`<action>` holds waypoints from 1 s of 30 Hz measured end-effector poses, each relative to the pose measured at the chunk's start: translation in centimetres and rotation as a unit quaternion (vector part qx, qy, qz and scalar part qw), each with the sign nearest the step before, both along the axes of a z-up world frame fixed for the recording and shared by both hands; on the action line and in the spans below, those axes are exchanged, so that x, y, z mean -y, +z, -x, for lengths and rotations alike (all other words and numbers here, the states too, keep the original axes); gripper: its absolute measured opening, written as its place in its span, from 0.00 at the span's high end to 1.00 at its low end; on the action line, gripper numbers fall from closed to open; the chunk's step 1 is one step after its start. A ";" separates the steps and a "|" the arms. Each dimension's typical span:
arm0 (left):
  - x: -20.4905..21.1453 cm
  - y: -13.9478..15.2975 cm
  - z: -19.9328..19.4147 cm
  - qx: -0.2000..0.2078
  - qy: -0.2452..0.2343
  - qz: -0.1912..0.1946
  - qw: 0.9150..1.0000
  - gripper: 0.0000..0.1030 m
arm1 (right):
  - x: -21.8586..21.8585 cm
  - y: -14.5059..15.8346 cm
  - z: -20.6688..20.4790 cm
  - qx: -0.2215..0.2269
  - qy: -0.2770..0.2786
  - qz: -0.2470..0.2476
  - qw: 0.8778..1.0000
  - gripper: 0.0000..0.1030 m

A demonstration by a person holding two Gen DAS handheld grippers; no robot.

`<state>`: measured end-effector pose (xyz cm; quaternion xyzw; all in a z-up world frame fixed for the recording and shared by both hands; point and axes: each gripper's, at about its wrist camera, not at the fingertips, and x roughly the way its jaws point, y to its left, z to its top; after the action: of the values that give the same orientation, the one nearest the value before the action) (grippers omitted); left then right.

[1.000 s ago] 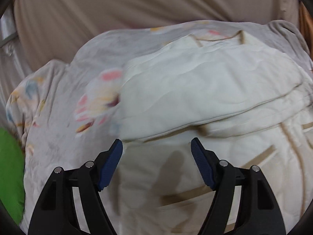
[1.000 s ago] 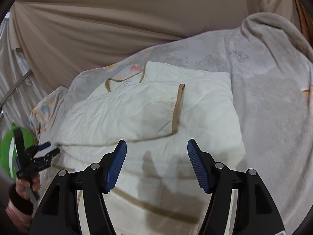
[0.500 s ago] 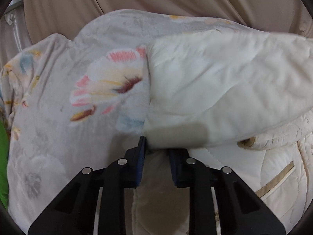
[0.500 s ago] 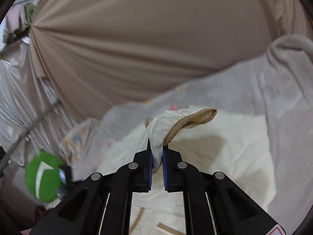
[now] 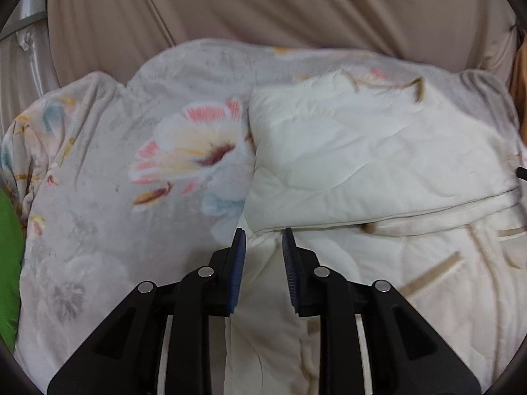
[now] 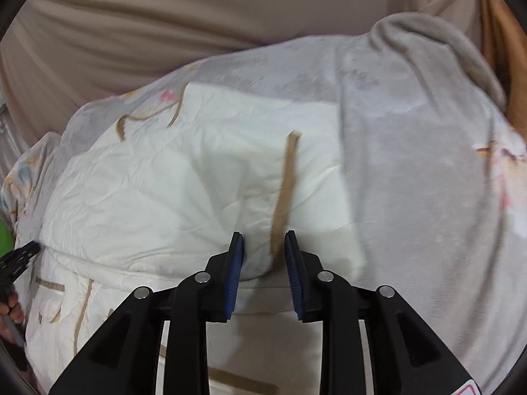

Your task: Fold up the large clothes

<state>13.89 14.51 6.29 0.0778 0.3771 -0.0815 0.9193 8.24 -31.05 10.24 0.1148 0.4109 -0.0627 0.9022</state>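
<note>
A cream quilted jacket (image 5: 378,164) with tan trim lies on a floral blanket (image 5: 98,230). My left gripper (image 5: 263,240) sits at the jacket's left edge, its narrow jaws shut on a ridge of cream fabric that runs between the pads. In the right wrist view the jacket (image 6: 164,197) has a sleeve folded across it, ending in a tan cuff band (image 6: 285,191). My right gripper (image 6: 263,243) is over that cuff; its jaws are opening, and the cuff end lies between the pads without being pressed. The left gripper (image 6: 19,256) shows at that view's left edge.
The grey floral blanket (image 6: 428,197) covers the whole surface and bunches up at the far right. A beige draped cloth (image 5: 263,6) hangs behind. A green object (image 5: 8,263) sits at the left edge. A person's hand (image 6: 11,306) holds the left gripper.
Both grippers went from wide open to closed on the jacket. The right one lifted the cuffed sleeve, then lowered it onto the jacket and parted its jaws. The left one stays closed on fabric.
</note>
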 end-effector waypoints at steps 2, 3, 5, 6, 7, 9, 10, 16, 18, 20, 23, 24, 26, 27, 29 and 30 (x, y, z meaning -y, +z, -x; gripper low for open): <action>0.5 2.6 0.9 0.032 -0.015 0.005 0.999 0.75 | 0.3 2.2 0.1 0.029 -0.004 -0.002 1.000 0.70; 1.0 3.8 0.8 0.046 -0.020 0.007 0.999 0.67 | 0.1 3.1 -0.5 0.041 0.006 -0.009 0.999 0.70; 2.7 6.0 -0.6 0.067 -0.033 0.014 0.997 0.60 | -1.4 4.9 -2.6 0.064 0.036 -0.026 0.997 0.70; 3.5 6.5 -1.6 0.072 -0.035 0.012 0.997 0.60 | -2.7 5.5 -3.9 0.073 0.051 -0.027 0.996 0.70; 4.6 6.9 -2.9 0.075 -0.035 0.010 0.997 0.60 | -4.7 6.1 -5.6 0.082 0.080 -0.028 0.993 0.70; 6.9 7.1 -6.2 0.073 -0.031 0.012 0.997 0.60 | -8.2 6.1 -8.4 0.087 0.130 -0.039 0.987 0.70; 7.9 6.9 -7.8 0.065 -0.031 0.014 0.997 0.60 | -10.3 5.6 -10.1 0.080 0.156 -0.052 0.983 0.71; 11.4 2.2 -16.9 0.003 -0.007 0.004 1.000 0.59 | -17.7 -0.6 -17.6 0.014 0.226 -0.054 0.973 0.75; 10.8 -0.7 -18.8 -0.018 0.017 -0.017 1.000 0.59 | -17.3 -2.6 -18.2 -0.010 0.222 -0.038 0.974 0.82; 9.4 -3.1 -19.2 -0.012 0.030 -0.045 0.998 0.59 | -14.6 -4.1 -18.0 -0.017 0.203 -0.027 0.979 0.84; 7.1 -4.3 -18.7 -0.004 0.033 -0.038 0.999 0.58 | -7.7 -4.3 -16.2 -0.016 0.134 -0.026 0.990 0.84; 6.5 -4.3 -18.6 -0.004 0.039 -0.034 0.999 0.55 | -5.2 -4.4 -15.3 -0.018 0.108 -0.021 0.994 0.86; 5.7 -4.3 -18.6 -0.009 0.048 -0.029 0.998 0.50 | -1.5 -4.3 -13.4 -0.020 0.071 -0.024 0.997 0.91; 5.5 -4.2 -18.6 -0.011 0.051 -0.024 0.998 0.50 | 0.1 -3.9 -12.2 -0.017 0.051 -0.031 0.998 0.90; 4.9 -3.4 -17.9 -0.010 0.065 -0.016 0.998 0.50 | 2.9 -2.4 -9.5 0.008 0.012 -0.053 0.998 0.77; 4.6 -2.8 -17.2 -0.009 0.069 -0.006 0.998 0.52 | 3.8 -1.6 -8.1 0.023 0.004 -0.065 0.998 0.71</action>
<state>31.07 9.93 3.45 0.0561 0.3900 -0.0164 0.9190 16.38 -34.89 8.66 0.1731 0.3936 -0.0300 0.9023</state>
